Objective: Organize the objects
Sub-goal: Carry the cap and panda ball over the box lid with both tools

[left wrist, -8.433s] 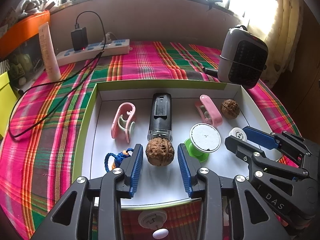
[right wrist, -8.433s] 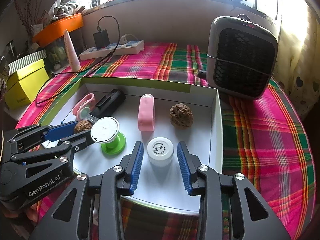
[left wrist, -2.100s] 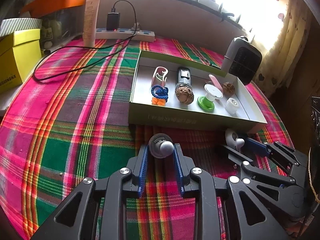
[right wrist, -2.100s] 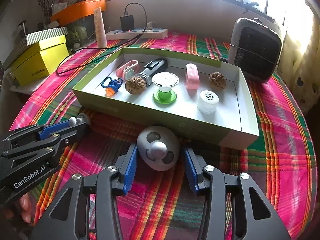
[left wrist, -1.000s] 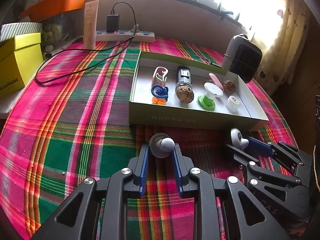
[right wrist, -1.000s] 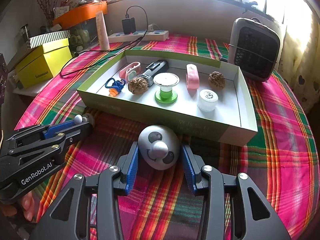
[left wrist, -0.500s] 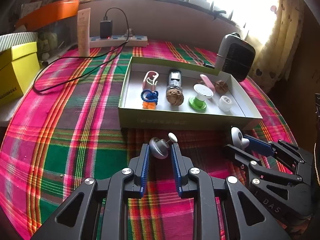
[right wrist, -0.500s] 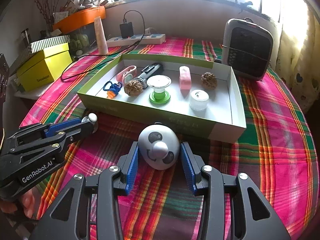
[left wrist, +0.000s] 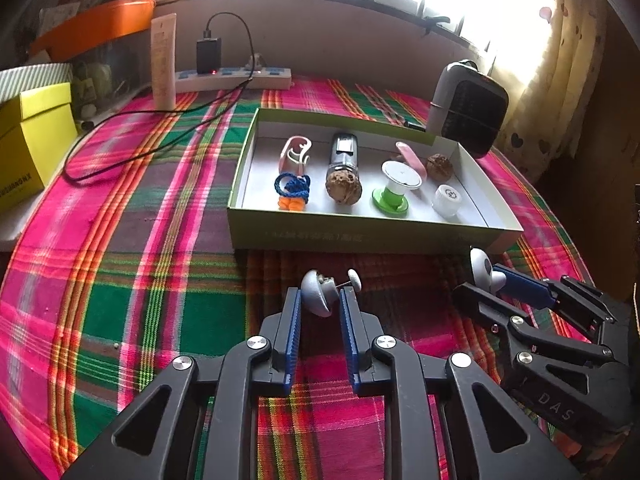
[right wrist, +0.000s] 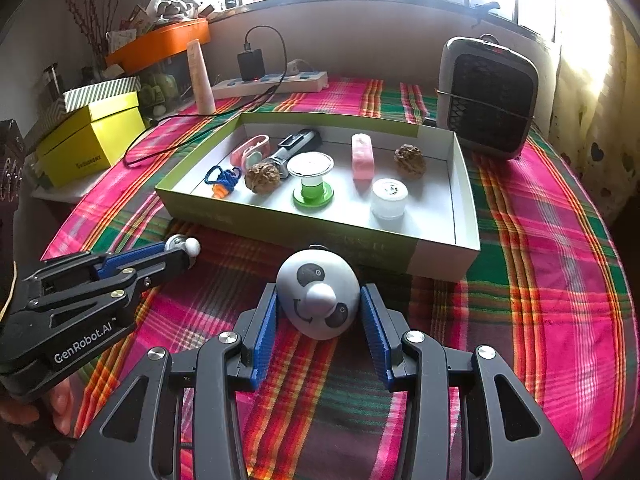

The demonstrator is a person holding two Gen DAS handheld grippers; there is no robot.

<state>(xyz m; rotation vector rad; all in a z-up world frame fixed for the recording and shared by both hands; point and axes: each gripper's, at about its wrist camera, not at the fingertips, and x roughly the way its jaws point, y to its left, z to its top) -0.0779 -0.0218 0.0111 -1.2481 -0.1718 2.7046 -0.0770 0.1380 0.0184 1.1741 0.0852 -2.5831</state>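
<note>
Panda-faced egg (right wrist: 318, 294) clamped in my right gripper (right wrist: 319, 312); small knob piece (left wrist: 320, 292) clamped in my left gripper (left wrist: 320, 312). Both should clear the tray (left wrist: 360, 236) wall before lowering.

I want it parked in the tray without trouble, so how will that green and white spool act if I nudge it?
The green and white spool stands upright on a wide green base, so it probably resists tipping. Its narrow waist under a broad white top suggests a high push could topple it. Lying down, it would likely roll.

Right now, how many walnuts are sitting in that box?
2. One walnut lies near the box's front left, touching the black tube's end; the other walnut sits toward the back right, beside the pink clip.
</note>
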